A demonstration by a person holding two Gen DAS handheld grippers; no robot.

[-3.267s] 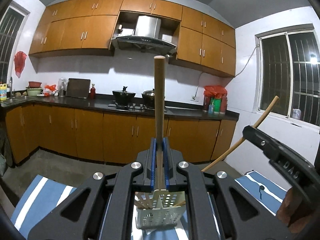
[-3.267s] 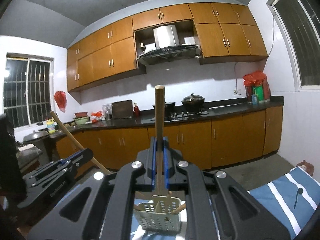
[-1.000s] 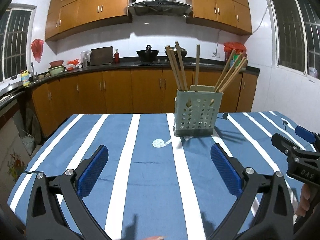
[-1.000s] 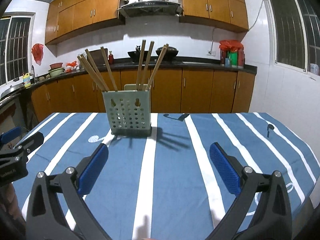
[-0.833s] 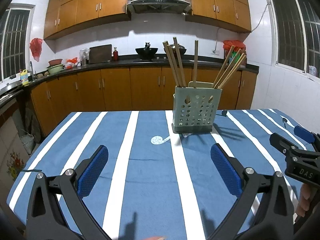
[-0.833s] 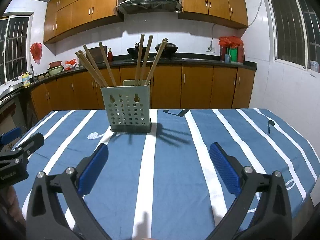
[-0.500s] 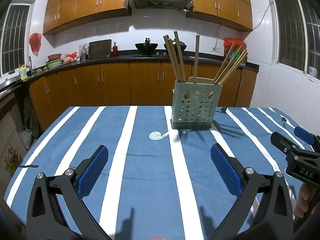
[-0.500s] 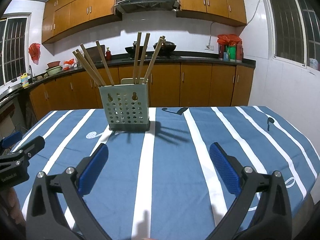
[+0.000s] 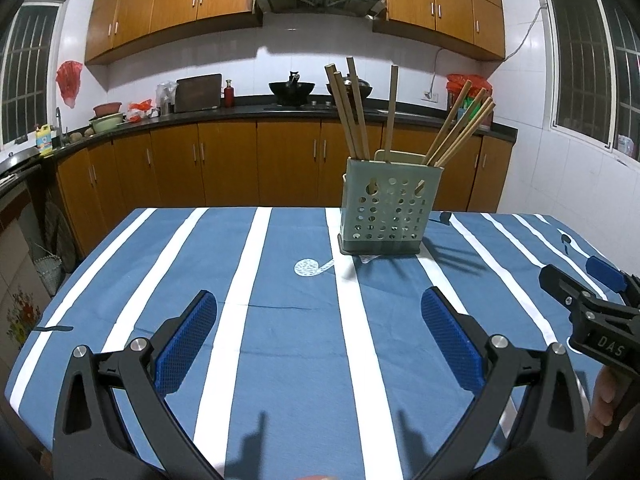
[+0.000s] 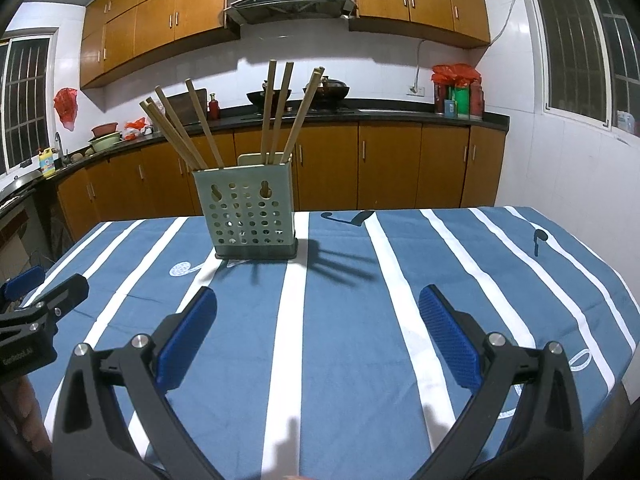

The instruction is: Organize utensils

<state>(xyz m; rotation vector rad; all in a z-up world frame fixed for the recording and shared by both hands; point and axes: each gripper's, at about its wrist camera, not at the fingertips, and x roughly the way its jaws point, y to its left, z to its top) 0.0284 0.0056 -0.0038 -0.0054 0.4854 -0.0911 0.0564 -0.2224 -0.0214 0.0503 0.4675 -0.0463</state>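
Apparently finished, both the left claw [image 9: 318, 338] and the right claw [image 10: 317, 336] hang wide apart and empty, since the chopsticks [image 10: 276, 110] stand in the perforated holder [image 10: 250, 216] ahead on the bench [image 10: 344, 344].

The striped tablecloth [image 9: 280, 320] lies bare between the left gripper [image 9: 320, 336] and the far edge on the left half; passage there is unobstructed. The sole standing obstacle is the perforated holder [image 9: 390, 208], upright toward the far right-centre, with wooden chopsticks [image 9: 352, 108] fanning outward above its rim to both sides, so approach from above is crowded. The right gripper [image 10: 318, 332], jaws spread wide and empty, has bare cloth ahead up to the holder and a wide bare stretch to its right. Each gripper intrudes at the other's side edge, well apart from the holder.
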